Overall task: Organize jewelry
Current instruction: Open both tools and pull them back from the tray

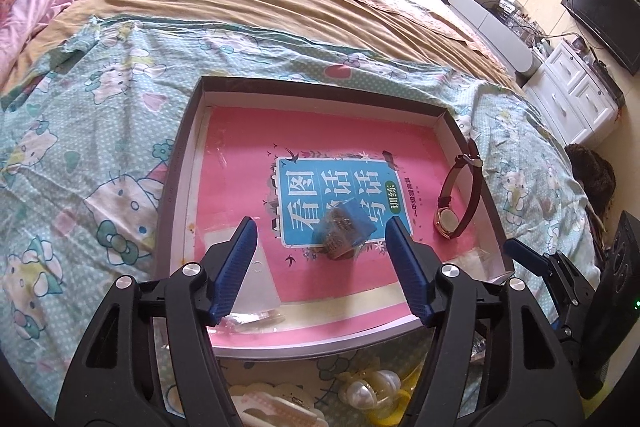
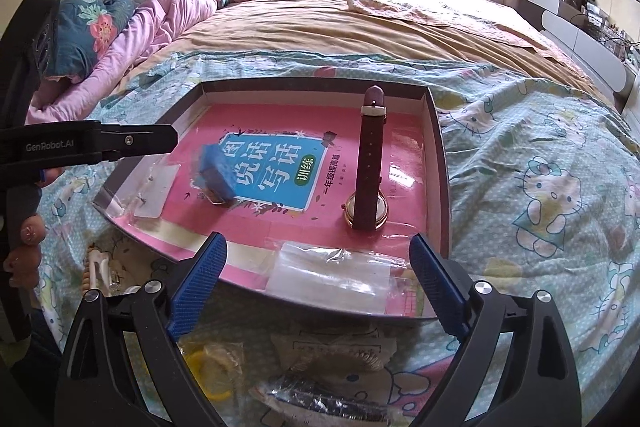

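We note the left gripper [image 1: 322, 237] with its blue pads apart, about half spread, and nothing pressed between them. A small clear bag with a blue card and a brownish trinket [image 1: 341, 227] lies in the gap as the left wrist view frames it; the pads stand clear of it on both sides. We cannot tell what the trinket is.

We note the right gripper [image 2: 318, 253] spread wide, holding nothing. Its pads straddle the near edge of the tray [image 2: 438, 131], over a flat clear plastic bag [image 2: 332, 273] that lies at that near edge. We cannot tell whether the pads touch the bag.

The tray is a shallow dark-rimmed box lid sitting on the bed [image 2: 540, 163], on a turquoise cartoon-cat sheet. A pink booklet with a blue title panel [image 2: 276, 167] covers its floor.

Items in the tray:
- wristwatch [image 2: 370, 179], gold round case, dark maroon strap; right side of the tray, strap laid over the case and running towards the far wall.
- blue-card bag, centre-left, on the booklet's title panel.
- another clear bag [image 2: 154, 187], left side, contents too small to tell.

Outside the tray, on the sheet near the gripper bodies: more clear packets and a yellow item with pearl-like beads [image 1: 370, 389].
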A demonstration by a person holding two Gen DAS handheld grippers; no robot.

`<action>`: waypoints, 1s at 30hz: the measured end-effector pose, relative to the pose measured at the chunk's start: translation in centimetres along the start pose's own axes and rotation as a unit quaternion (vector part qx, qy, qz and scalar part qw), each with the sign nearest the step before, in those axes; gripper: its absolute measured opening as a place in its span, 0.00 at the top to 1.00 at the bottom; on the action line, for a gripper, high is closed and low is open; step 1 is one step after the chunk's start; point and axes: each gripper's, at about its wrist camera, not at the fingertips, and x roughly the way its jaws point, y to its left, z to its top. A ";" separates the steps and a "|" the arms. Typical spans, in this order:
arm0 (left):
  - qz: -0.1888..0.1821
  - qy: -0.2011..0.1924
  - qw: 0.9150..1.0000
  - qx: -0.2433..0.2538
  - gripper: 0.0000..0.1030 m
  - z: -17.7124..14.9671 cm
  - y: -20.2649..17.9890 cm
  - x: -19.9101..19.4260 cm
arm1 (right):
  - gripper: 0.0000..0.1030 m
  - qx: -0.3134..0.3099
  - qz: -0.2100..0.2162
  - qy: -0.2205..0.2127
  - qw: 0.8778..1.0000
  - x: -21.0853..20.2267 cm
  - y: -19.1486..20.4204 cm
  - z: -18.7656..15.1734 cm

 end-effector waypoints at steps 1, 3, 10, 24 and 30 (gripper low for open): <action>0.000 -0.003 1.000 -0.002 0.43 0.0 0.1 -0.3 | 0.10 0.000 0.000 -0.003 1.000 -0.3 0.0 0.0; -0.001 -0.006 1.000 -0.006 0.41 0.1 0.3 -0.7 | 0.10 0.000 -0.001 -0.009 1.000 -1.0 0.0 0.1; 0.000 -0.017 1.000 -0.008 0.32 -0.4 0.4 -2.2 | 0.06 0.001 0.002 -0.030 1.000 -2.9 0.3 0.3; 0.015 -0.035 0.999 0.007 0.11 -2.0 0.2 -4.8 | 0.04 0.004 0.002 -0.053 0.999 -5.7 0.9 0.0; 0.019 -0.045 0.999 0.000 0.10 -2.3 0.6 -5.8 | 0.04 0.003 -0.001 -0.061 0.998 -6.8 1.1 -0.1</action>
